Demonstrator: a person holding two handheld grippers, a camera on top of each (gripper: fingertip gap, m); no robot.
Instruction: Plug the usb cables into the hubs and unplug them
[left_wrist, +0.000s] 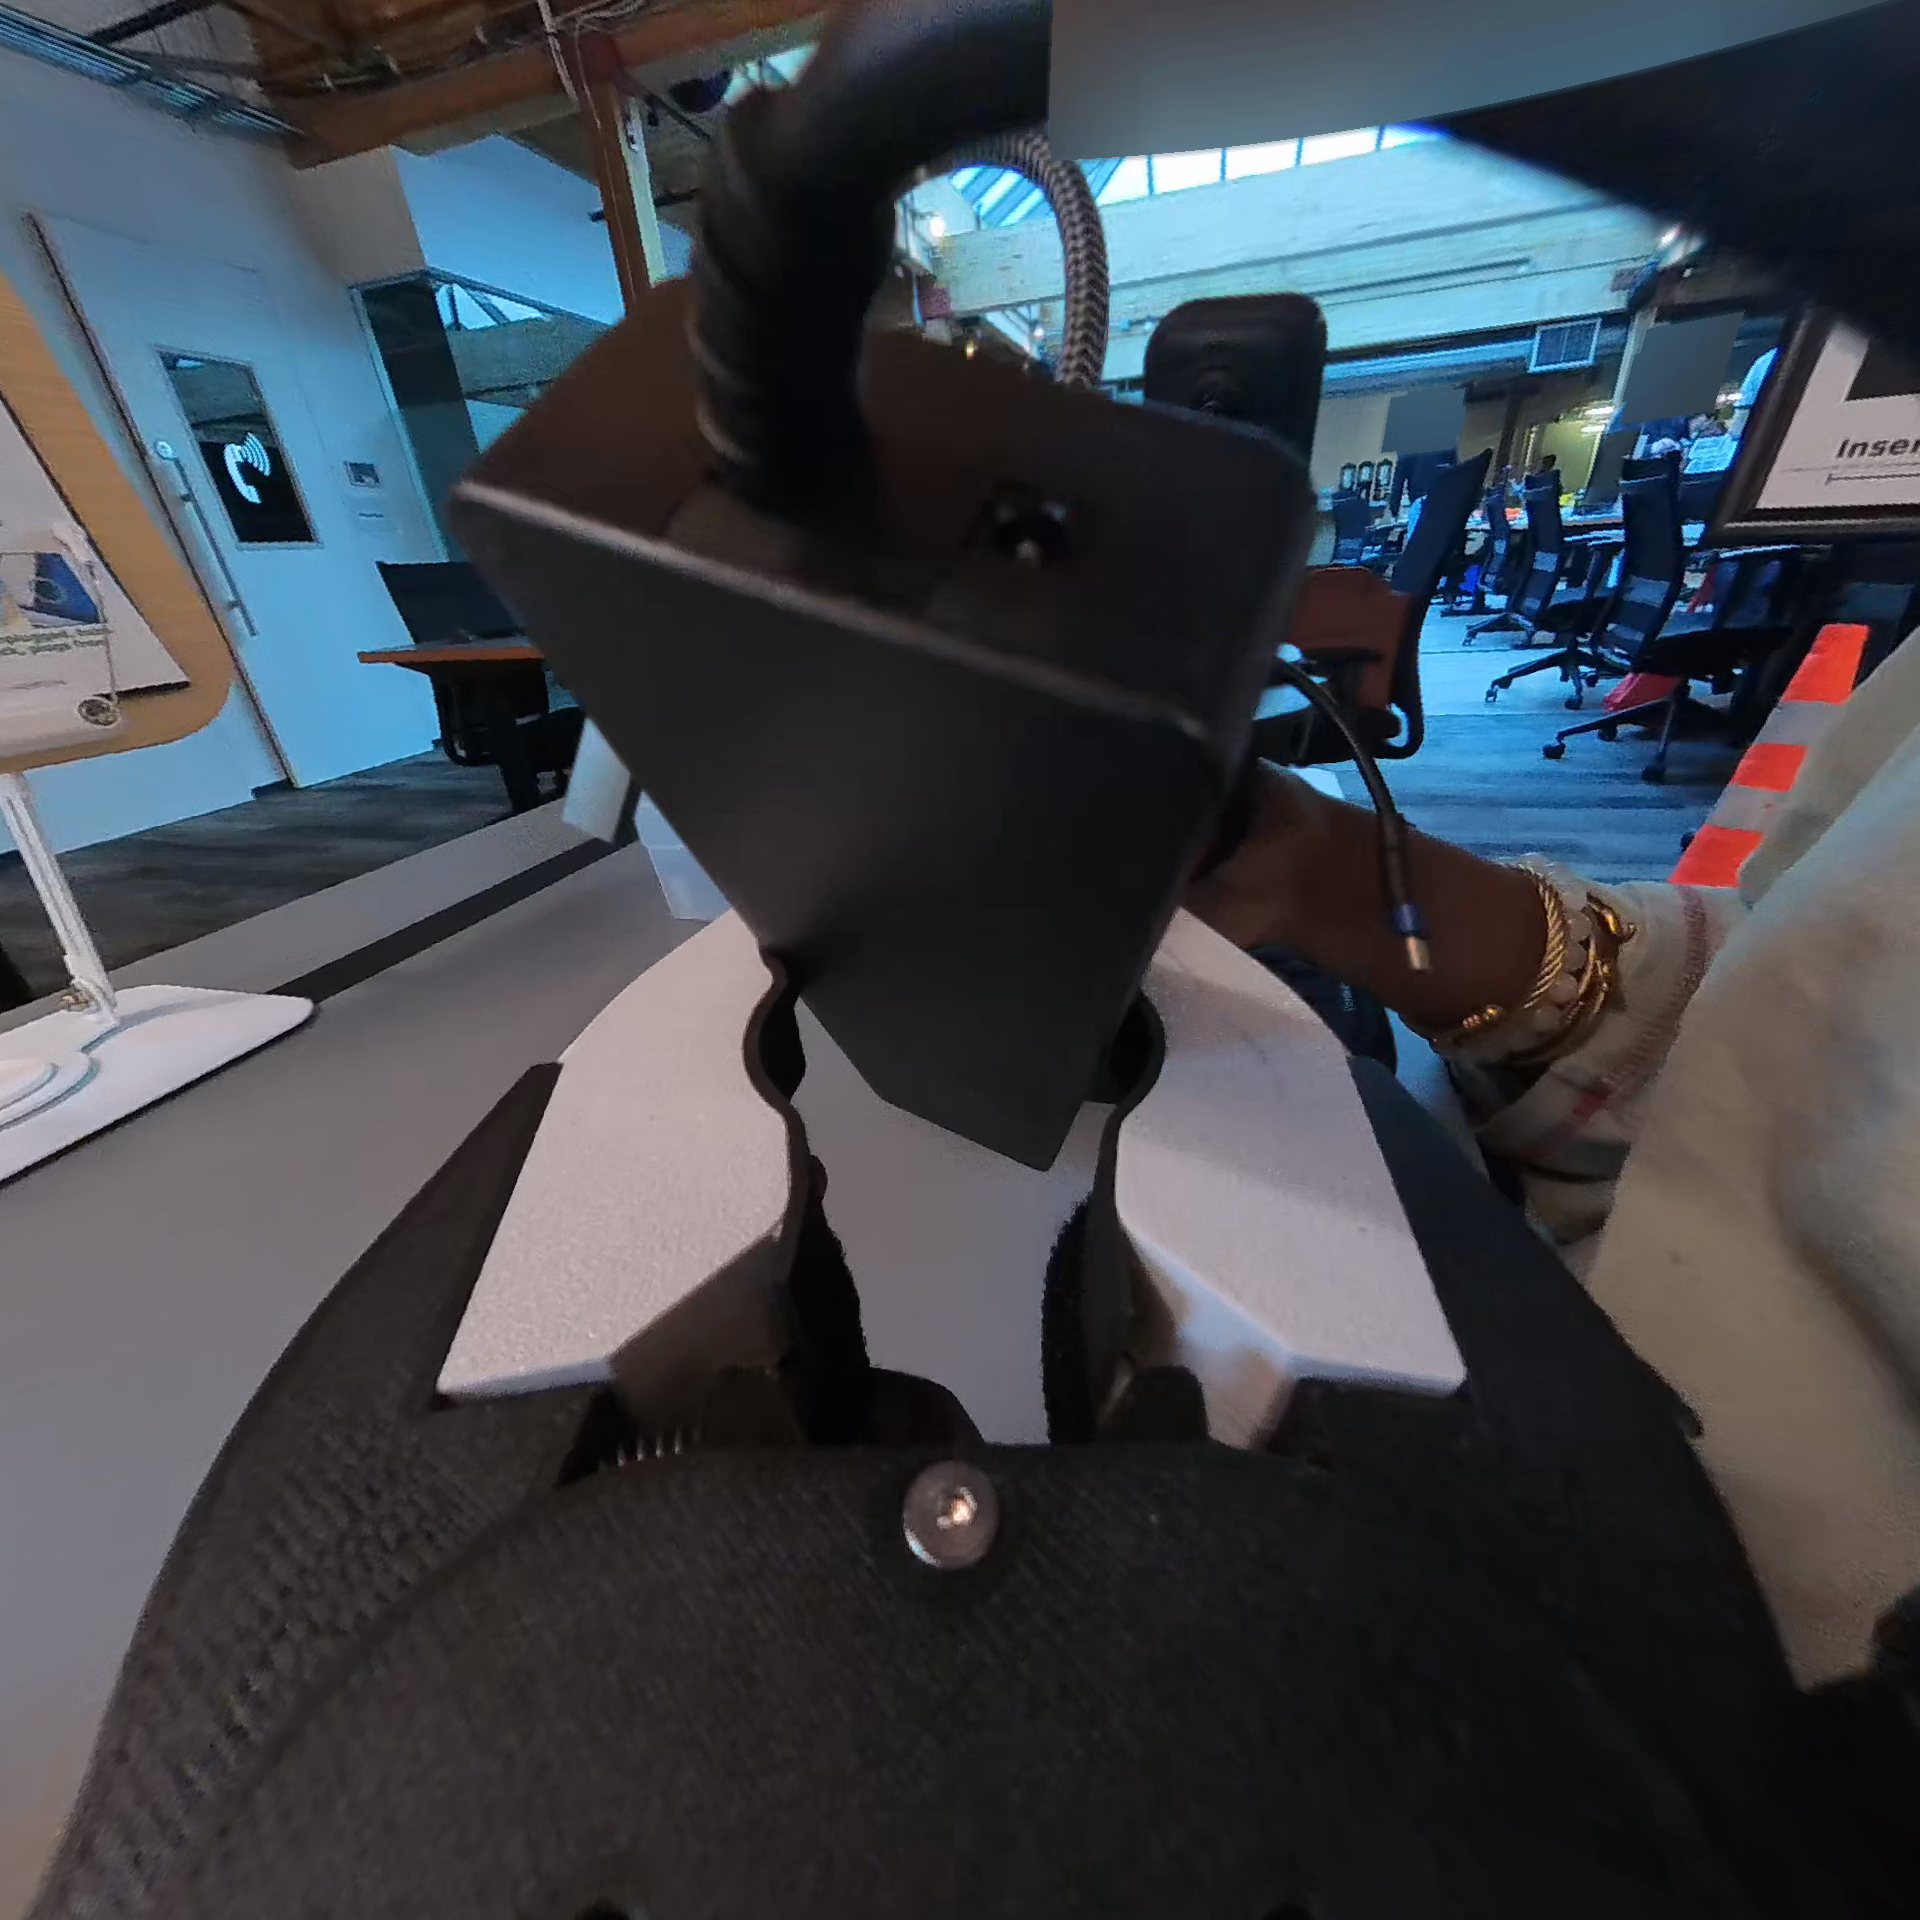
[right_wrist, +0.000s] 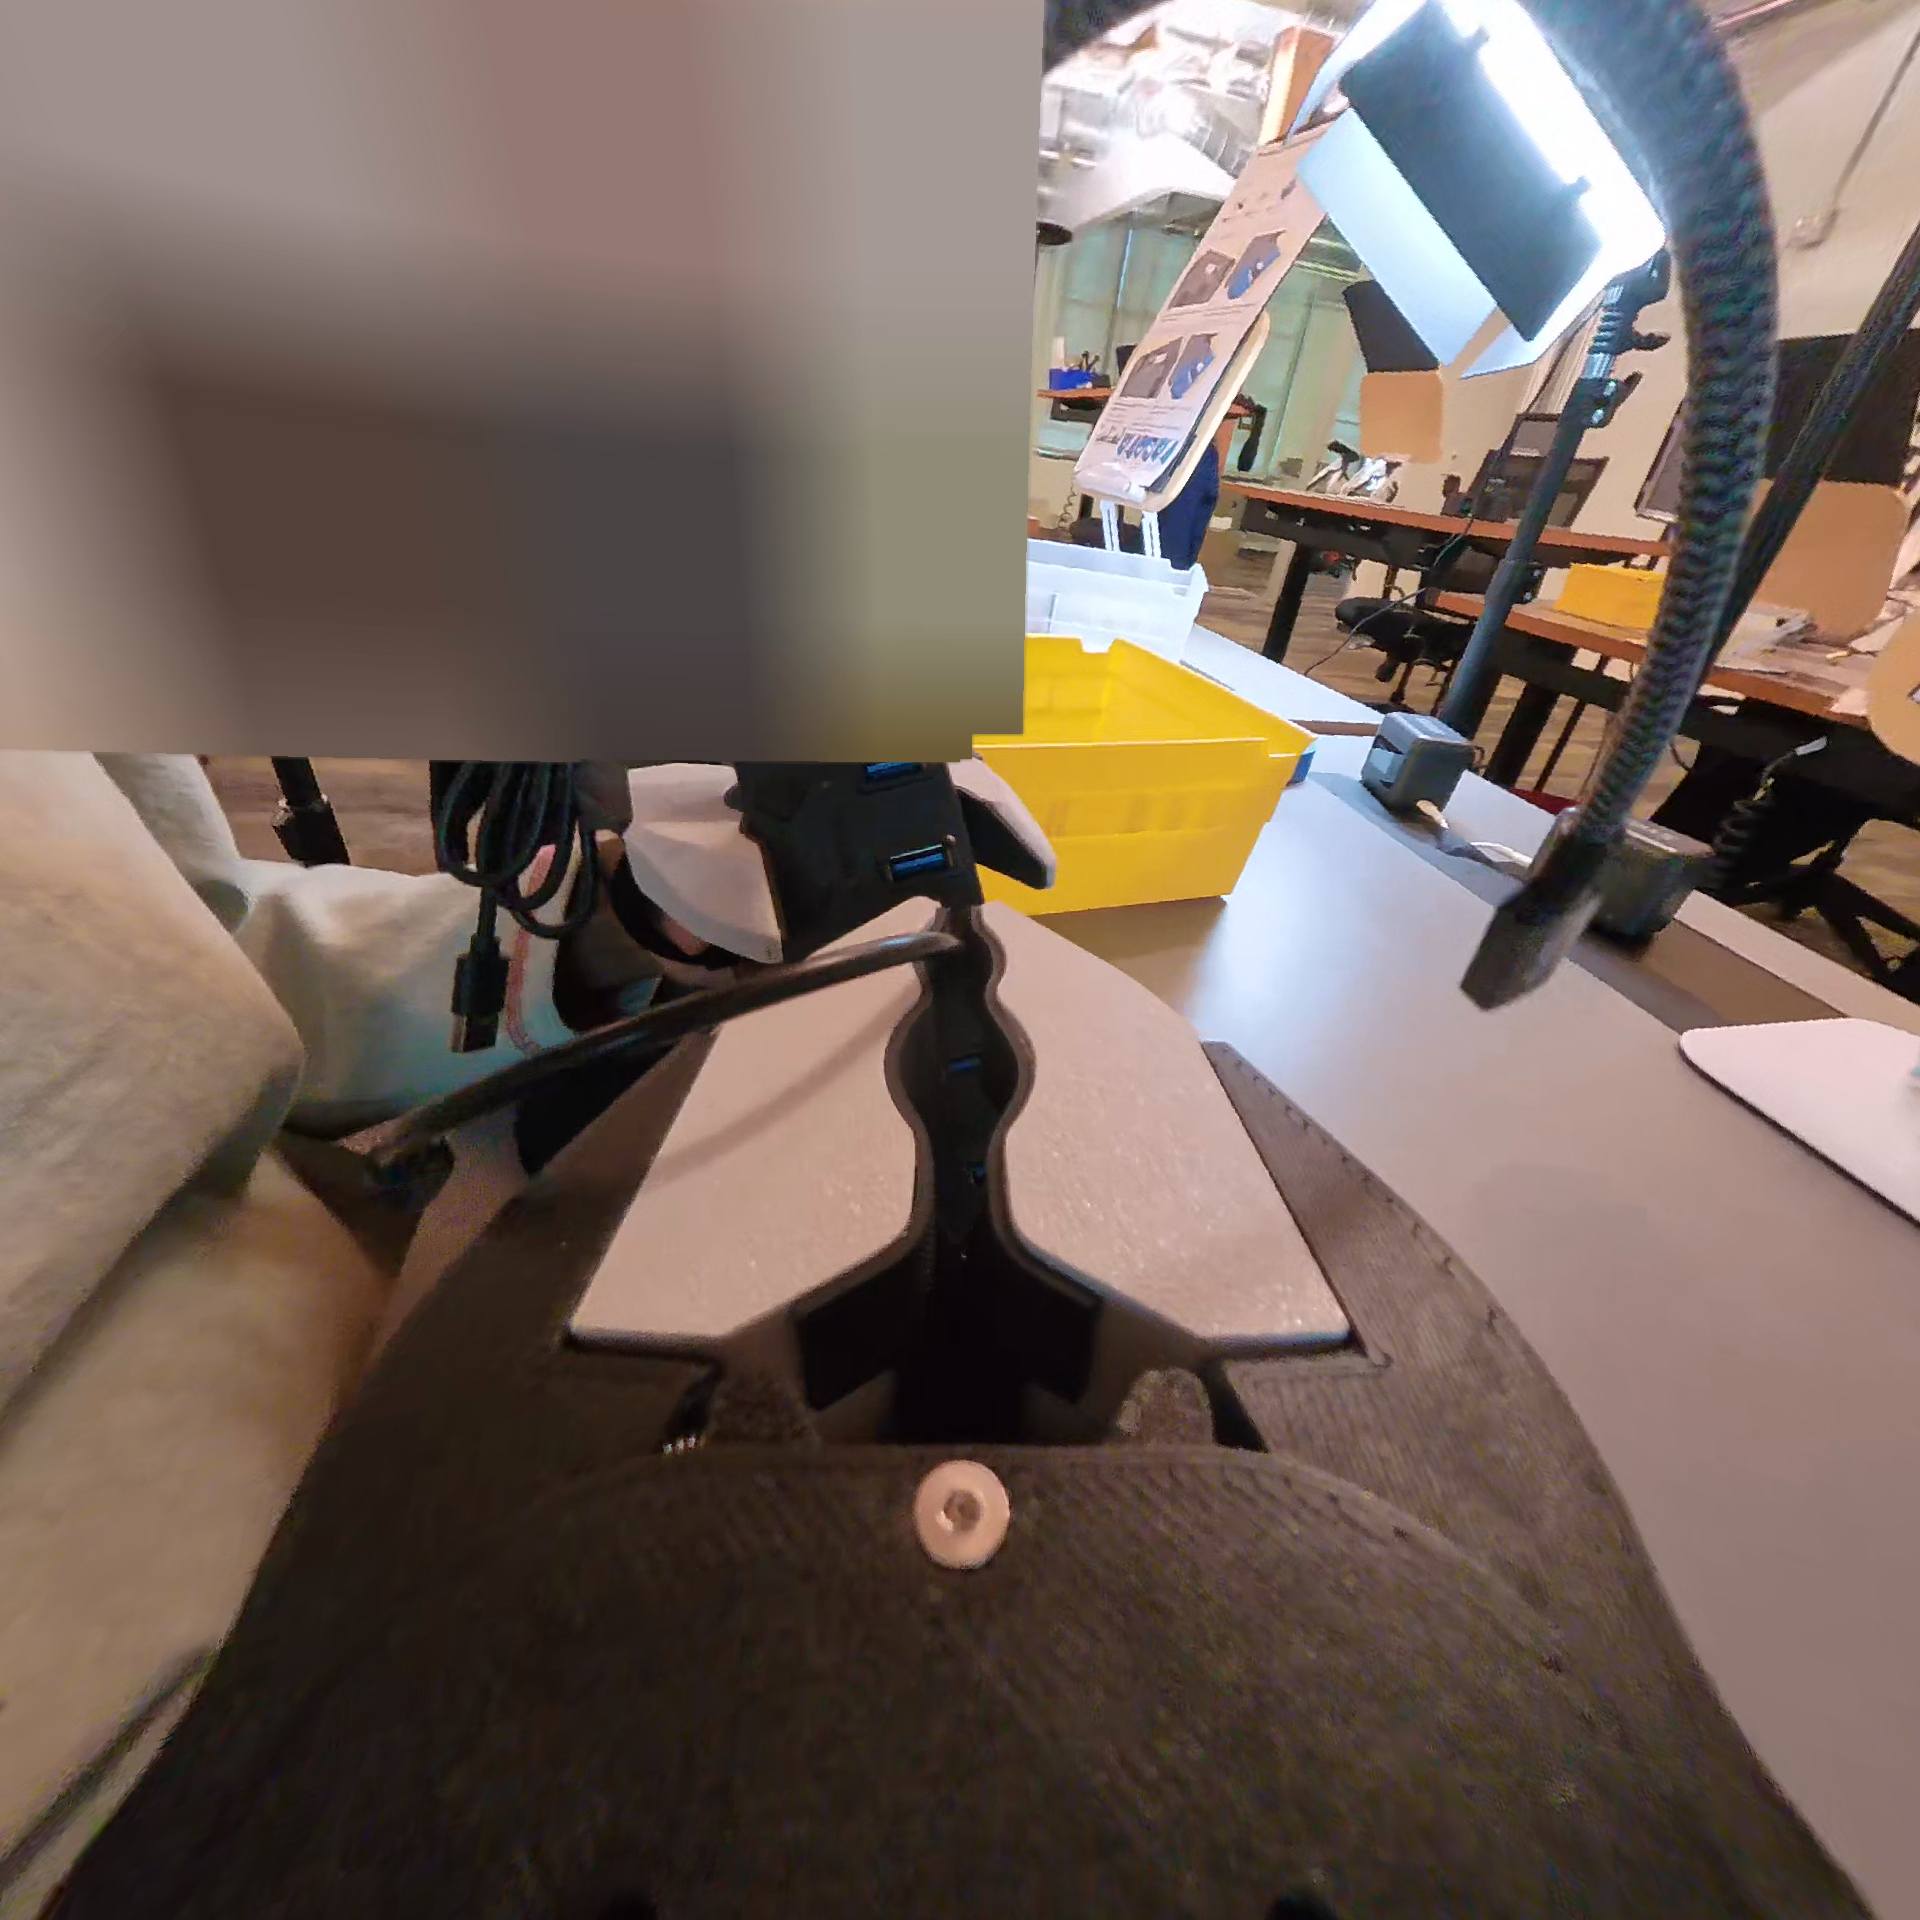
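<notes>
My left gripper (left_wrist: 956, 1091) is shut on a black box-shaped hub (left_wrist: 894, 790) and holds it up, tilted, above the grey table (left_wrist: 208, 1299). A thick black cable (left_wrist: 779, 291) and a braided cable (left_wrist: 1081, 270) rise from the hub's top. In the right wrist view the same hub (right_wrist: 883, 842) shows blue USB ports. My right gripper (right_wrist: 961, 997) is shut on a slim black hub (right_wrist: 966, 1122) seen edge on, just below the first hub. Its black cable (right_wrist: 675, 1023) runs off to the left. A braided cable's free plug (right_wrist: 1527, 935) hangs at the right. A coiled black cable's plug (right_wrist: 478, 997) hangs at the left.
A yellow bin (right_wrist: 1132, 790) and a white bin (right_wrist: 1112, 592) stand on the table behind the grippers. A white stand base (right_wrist: 1808, 1091) lies at the right, a small grey box (right_wrist: 1418, 769) farther back. A person's hand with bracelets (left_wrist: 1538, 966) is close on the right. The tips of both grippers are at nearly the same place.
</notes>
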